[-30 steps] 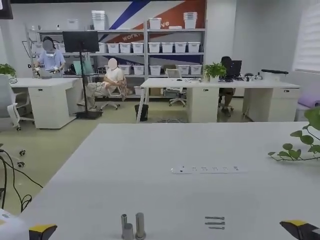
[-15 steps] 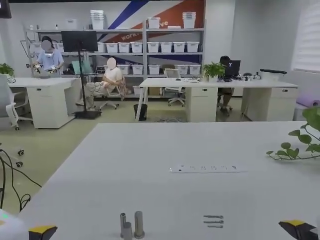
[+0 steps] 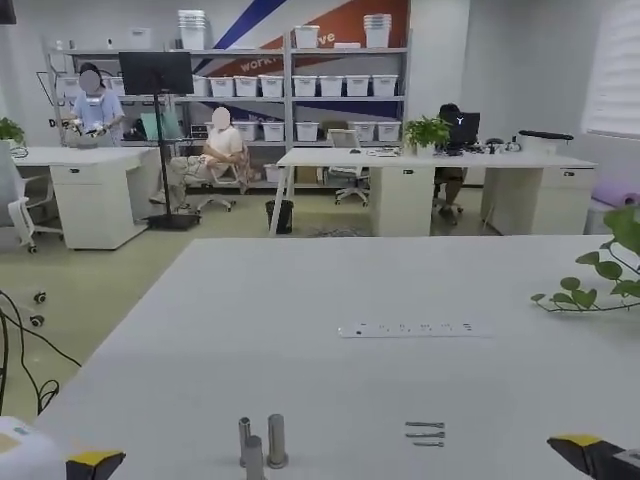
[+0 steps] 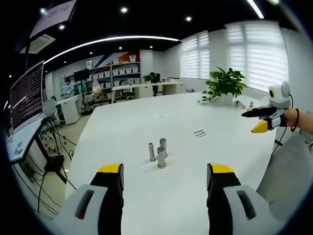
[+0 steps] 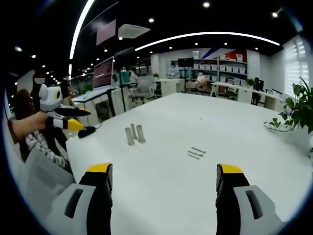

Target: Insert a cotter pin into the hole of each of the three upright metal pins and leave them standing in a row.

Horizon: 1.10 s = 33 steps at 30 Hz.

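Left gripper view: the left gripper point(image 4: 166, 169) hangs over the worktop point(image 4: 146, 205) with its jaws spread wide and nothing between them, aimed at the metal pins point(image 4: 158, 152).
Right gripper view: the right gripper point(image 5: 165, 168) is just as wide open and empty. Both look poised for a first reach.
Metal pins: 3 stand upright in a tight cluster rather than a row, on the left gripper's side. I can make out no cotter pin in any hole.
Cotter pins: 3 cotter pins point(image 3: 426, 433) lie flat and parallel, right of the metal pins and apart from them. This probably lets the right gripper pick while the left steadies.
Power strip: the power strip point(image 3: 415, 329) lies flat farther up the worktop.
Containers: white bins point(image 3: 330, 87) line the shelves across the room; their contents cannot be told.
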Each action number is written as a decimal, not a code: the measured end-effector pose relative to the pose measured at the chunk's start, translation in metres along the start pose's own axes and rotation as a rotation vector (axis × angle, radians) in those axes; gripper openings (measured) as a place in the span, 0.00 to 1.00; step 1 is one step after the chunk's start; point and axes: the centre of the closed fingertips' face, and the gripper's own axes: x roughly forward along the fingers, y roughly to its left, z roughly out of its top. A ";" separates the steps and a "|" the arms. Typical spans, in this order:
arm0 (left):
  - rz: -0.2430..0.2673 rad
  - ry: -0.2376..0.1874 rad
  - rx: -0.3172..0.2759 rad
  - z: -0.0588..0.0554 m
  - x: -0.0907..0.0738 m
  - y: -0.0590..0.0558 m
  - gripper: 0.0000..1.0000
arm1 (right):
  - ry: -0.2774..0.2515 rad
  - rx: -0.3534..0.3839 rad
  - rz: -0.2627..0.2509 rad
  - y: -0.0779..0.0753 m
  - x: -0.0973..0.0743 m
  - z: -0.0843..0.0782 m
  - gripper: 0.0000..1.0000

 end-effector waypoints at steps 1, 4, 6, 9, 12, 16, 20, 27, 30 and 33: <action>-0.002 0.002 0.002 -0.001 0.002 0.000 0.68 | -0.001 0.000 0.001 0.000 0.000 0.000 0.88; -0.010 -0.001 0.009 -0.001 0.008 0.001 0.64 | -0.001 0.007 0.015 0.002 0.001 0.000 0.84; -0.016 -0.001 0.016 -0.001 0.013 0.002 0.62 | 0.000 0.008 0.018 0.002 0.002 -0.001 0.81; -0.020 -0.003 0.022 -0.001 0.020 0.004 0.59 | 0.003 0.009 0.021 0.002 0.004 -0.002 0.80; -0.028 0.001 0.032 -0.002 0.030 0.005 0.55 | 0.003 0.012 0.033 0.003 0.005 -0.002 0.75; -0.042 0.006 0.034 -0.004 0.043 0.006 0.52 | 0.011 0.009 0.037 0.002 0.008 -0.003 0.74; -0.054 0.015 0.052 -0.008 0.061 0.006 0.47 | 0.021 0.018 0.049 0.000 0.013 -0.007 0.74; -0.068 0.040 0.048 -0.017 0.084 0.007 0.42 | 0.034 0.021 0.063 -0.002 0.018 -0.012 0.71; -0.072 0.051 0.039 -0.021 0.094 0.009 0.41 | 0.036 0.018 0.066 -0.003 0.020 -0.012 0.70; -0.076 0.062 0.030 -0.025 0.105 0.011 0.39 | 0.039 0.023 0.068 -0.005 0.024 -0.013 0.69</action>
